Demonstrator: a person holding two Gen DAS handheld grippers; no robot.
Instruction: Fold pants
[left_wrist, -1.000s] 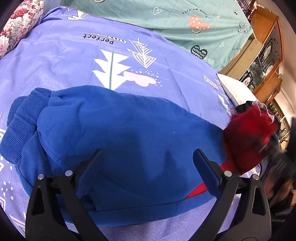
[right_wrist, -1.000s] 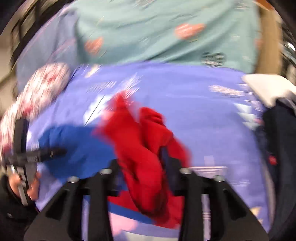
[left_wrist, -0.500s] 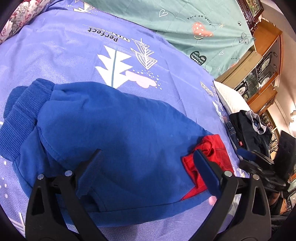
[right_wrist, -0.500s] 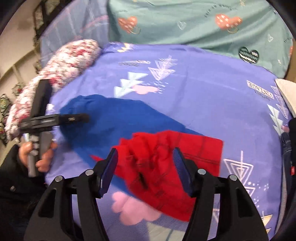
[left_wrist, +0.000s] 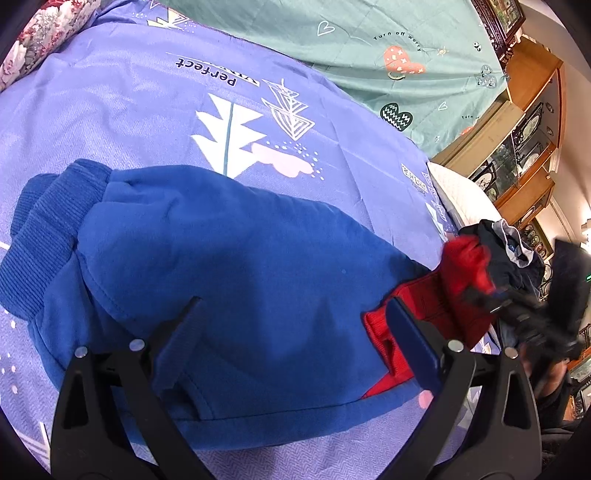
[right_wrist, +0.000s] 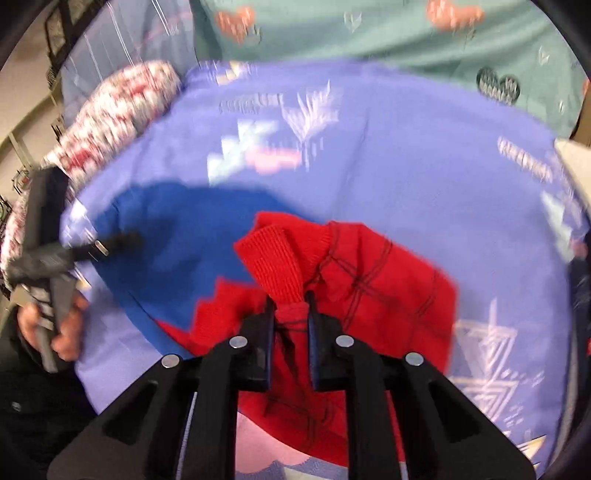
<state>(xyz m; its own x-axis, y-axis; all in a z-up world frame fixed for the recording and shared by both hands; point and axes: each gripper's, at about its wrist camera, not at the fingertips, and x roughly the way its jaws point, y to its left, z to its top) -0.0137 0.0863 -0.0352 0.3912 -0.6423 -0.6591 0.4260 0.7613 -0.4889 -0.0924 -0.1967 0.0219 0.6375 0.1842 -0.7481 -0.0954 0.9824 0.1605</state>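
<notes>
Blue pants (left_wrist: 240, 277) with a ribbed cuff at the left and a red part (left_wrist: 424, 306) at the right lie on the purple bedsheet (left_wrist: 147, 110). My left gripper (left_wrist: 291, 314) hovers open just above the blue cloth, holding nothing. In the right wrist view my right gripper (right_wrist: 290, 306) has its jaws closing, and a bunch of the red fabric (right_wrist: 369, 288) is pinched between the pads and pulled up into a peak. The blue part (right_wrist: 177, 229) lies beyond it. The left gripper (right_wrist: 55, 251), held in a hand, shows at the left edge there.
A floral pillow (left_wrist: 33, 44) lies at the far left and a green quilt (left_wrist: 369, 48) across the back. At the right are a white pillow (left_wrist: 461, 195), a pile of dark clothes (left_wrist: 509, 251) and a wooden cabinet (left_wrist: 528, 122).
The right gripper's jaws, open over the flat red fabric half a second ago, have closed on it and raised a bunch. The left gripper has stayed put.
</notes>
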